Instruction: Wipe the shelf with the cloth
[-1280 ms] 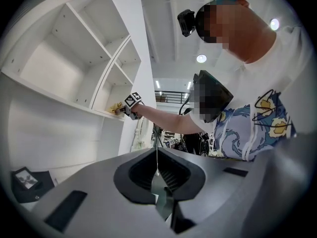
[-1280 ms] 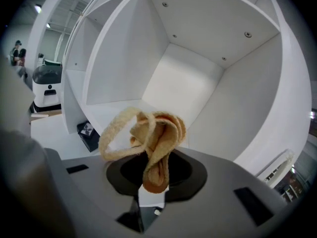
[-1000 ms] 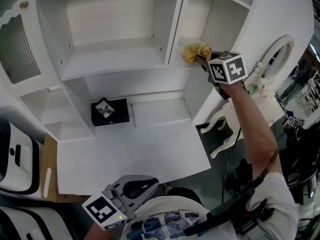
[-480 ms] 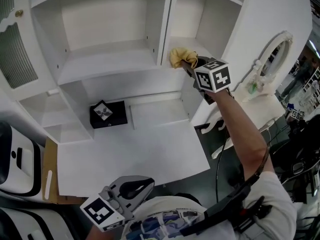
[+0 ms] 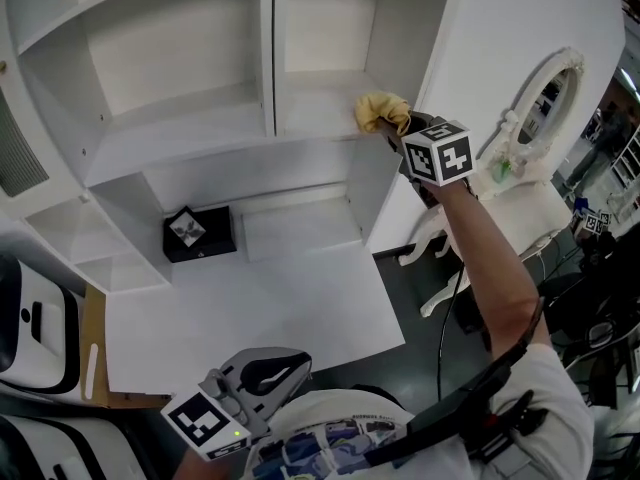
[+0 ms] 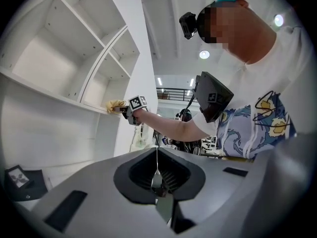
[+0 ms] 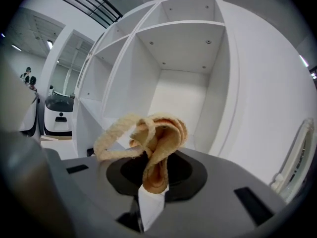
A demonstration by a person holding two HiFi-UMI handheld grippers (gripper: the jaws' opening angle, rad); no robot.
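Setting: a white shelving unit [image 5: 270, 38] fills the upper half of the head view. An upright divider splits it into a left and a right compartment. A broad white counter [image 5: 250, 308] runs out below it across the middle of the frame.
Cloth: the yellow cloth [image 5: 381, 111] is bunched into folds and loops, upper centre-right in the head view. It sits at the front right corner of the right compartment's shelf [image 5: 315, 103] and looks to rest on the shelf's edge. In the left gripper view it shows small at centre left, level with that same shelf front.
Right gripper: the right gripper [image 7: 151, 190] has its jaws pinched tight on the cloth. In its own view the fabric rises out of the closed jaws at lower centre and fans out in front of the open compartment.
Marker cube: the marker cube [image 5: 438, 153] sits just right of the cloth, at the top of the person's outstretched arm [image 5: 495, 278], which runs down to the lower right.
Left gripper: the left gripper [image 6: 157, 178] is at the bottom of the head view, close to the person's torso and well apart from the shelf. Its jaws are pressed together with nothing between them.
Black box: a black box [image 5: 199, 233] lies at the counter's back left, under the left compartment.
Mirror: a white oval-framed mirror [image 5: 545, 93] stands at the right edge, beside the unit's side panel.
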